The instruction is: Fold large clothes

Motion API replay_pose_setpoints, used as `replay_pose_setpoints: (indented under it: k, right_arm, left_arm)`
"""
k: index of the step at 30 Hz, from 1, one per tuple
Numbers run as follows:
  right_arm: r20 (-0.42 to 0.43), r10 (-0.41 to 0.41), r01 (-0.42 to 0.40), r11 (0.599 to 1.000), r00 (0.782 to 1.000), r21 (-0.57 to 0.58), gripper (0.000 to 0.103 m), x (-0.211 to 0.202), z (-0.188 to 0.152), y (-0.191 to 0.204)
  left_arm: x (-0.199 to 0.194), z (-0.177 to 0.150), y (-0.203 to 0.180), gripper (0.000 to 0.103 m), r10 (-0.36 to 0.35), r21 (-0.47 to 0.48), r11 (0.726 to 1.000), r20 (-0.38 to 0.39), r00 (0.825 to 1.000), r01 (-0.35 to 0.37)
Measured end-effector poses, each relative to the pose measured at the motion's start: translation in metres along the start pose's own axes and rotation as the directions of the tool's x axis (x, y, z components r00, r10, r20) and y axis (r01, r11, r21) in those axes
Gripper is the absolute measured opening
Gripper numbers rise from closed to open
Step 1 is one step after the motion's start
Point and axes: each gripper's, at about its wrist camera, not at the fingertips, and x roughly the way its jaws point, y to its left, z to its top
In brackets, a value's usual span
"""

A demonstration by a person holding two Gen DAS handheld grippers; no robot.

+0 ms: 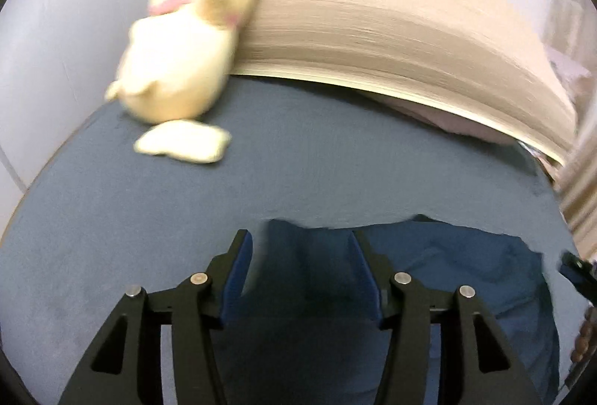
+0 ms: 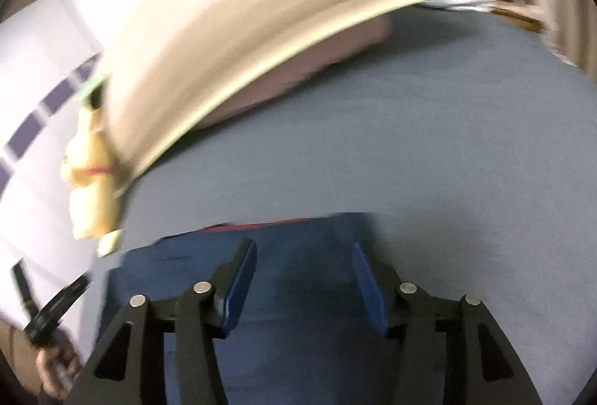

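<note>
Hovering above the blue garment (image 1: 447, 274) on the grey-blue bed (image 1: 298, 162), the left tongs (image 1: 302, 244) and right tongs (image 2: 304, 252) stand half open, gripping nothing.

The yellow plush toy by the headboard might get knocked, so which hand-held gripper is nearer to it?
Left. The left hand-held gripper has the yellow plush toy just ahead to its left. From the right hand-held gripper it sits farther off, beyond the left one, over the folded blue garment.
</note>
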Motion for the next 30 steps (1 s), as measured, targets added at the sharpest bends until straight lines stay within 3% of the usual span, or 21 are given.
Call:
replay_pose_setpoints:
  k: [3,5,9,12,13,15,16,18,21,23,26,30]
  right_arm:
    - [-0.092,0.026,-0.024,1.0,0.995,0.016,0.064,0.033,0.0,0.004]
    - [-0.159,-0.011,0.023,0.997,0.987,0.07,0.064,0.057,-0.003,-0.013]
    - [-0.122,0.015,0.009,0.98,0.992,0.197,0.07,0.036,-0.005,-0.038]
    - [-0.021,0.04,-0.036,0.983,0.999,0.179,0.076,-0.018,-0.009,-0.038]
    - [0.017,0.058,-0.061,0.98,0.998,0.191,0.083,-0.041,-0.017,-0.04]
    - [0.097,0.074,-0.095,0.969,0.993,0.23,0.089,-0.091,-0.05,-0.043]
    - [0.129,0.075,-0.106,0.961,0.989,0.255,0.09,-0.113,-0.07,-0.048]
    - [0.173,0.094,-0.146,0.937,0.98,0.318,0.093,-0.152,-0.116,-0.058]
    - [0.194,0.084,-0.163,0.885,0.977,0.437,0.096,-0.181,-0.189,-0.074]
    - [0.174,0.092,-0.168,0.849,0.981,0.501,0.097,-0.175,-0.22,-0.082]
    - [0.138,0.153,-0.204,0.806,0.979,0.556,0.097,-0.15,-0.23,-0.085]
    - [0.09,0.184,-0.202,0.789,0.979,0.581,0.096,-0.109,-0.227,-0.082]
  left_arm:
    - [0.029,-0.005,-0.009,0.055,-0.031,-0.015,0.999,-0.074,0.997,0.029]
    - [0.066,-0.009,-0.002,0.056,0.085,-0.005,0.996,-0.168,0.982,-0.087]
    - [0.062,-0.002,0.016,0.057,0.098,-0.067,0.992,-0.164,0.982,-0.11]
    - [0.024,-0.002,0.033,0.057,0.085,-0.098,0.991,-0.107,0.991,-0.096]
    - [0.003,-0.008,0.041,0.057,0.07,-0.109,0.991,-0.079,0.994,-0.078]
    - [-0.035,-0.027,0.056,0.062,0.037,-0.142,0.989,-0.032,0.999,-0.041]
    - [-0.047,-0.036,0.063,0.07,0.024,-0.158,0.987,-0.015,1.0,-0.026]
    - [-0.082,-0.069,0.078,0.073,-0.003,-0.195,0.981,0.014,1.0,0.006]
    - [-0.106,-0.11,0.098,0.08,-0.025,-0.289,0.957,0.023,0.999,0.031]
    - [-0.11,-0.136,0.104,0.08,-0.04,-0.366,0.93,0.015,0.999,0.043]
    - [-0.101,-0.16,0.105,0.08,-0.081,-0.444,0.894,-0.039,0.996,0.056]
    - [-0.093,-0.167,0.094,0.08,-0.085,-0.445,0.894,-0.048,0.995,0.055]
